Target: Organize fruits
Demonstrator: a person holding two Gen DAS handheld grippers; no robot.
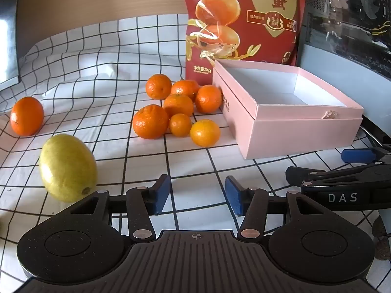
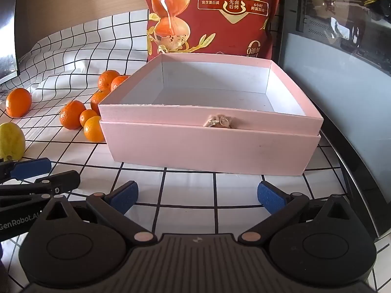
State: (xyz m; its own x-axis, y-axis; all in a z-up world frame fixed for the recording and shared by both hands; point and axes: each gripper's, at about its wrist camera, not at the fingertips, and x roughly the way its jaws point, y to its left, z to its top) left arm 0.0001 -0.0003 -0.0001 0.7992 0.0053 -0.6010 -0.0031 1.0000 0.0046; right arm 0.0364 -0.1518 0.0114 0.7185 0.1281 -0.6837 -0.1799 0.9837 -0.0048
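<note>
Several mandarins (image 1: 179, 105) lie in a cluster on the checked cloth, left of an open, empty pink box (image 1: 300, 131). One mandarin (image 1: 27, 116) lies apart at far left. A yellow lemon (image 1: 68, 167) lies close in front-left. My left gripper (image 1: 197, 194) is open and empty, low over the cloth, short of the cluster. My right gripper (image 2: 197, 195) is open and empty, just in front of the pink box (image 2: 210, 146). The mandarins (image 2: 73, 114) and the lemon (image 2: 11, 140) show at its left. The right gripper also shows in the left wrist view (image 1: 342, 166).
A tall red snack bag (image 1: 244, 22) stands behind the box and the cluster. A dark computer case (image 1: 349, 24) stands along the right. A dark panel (image 1: 8, 29) stands at far left. The checked cloth (image 1: 97, 73) is wrinkled at the back.
</note>
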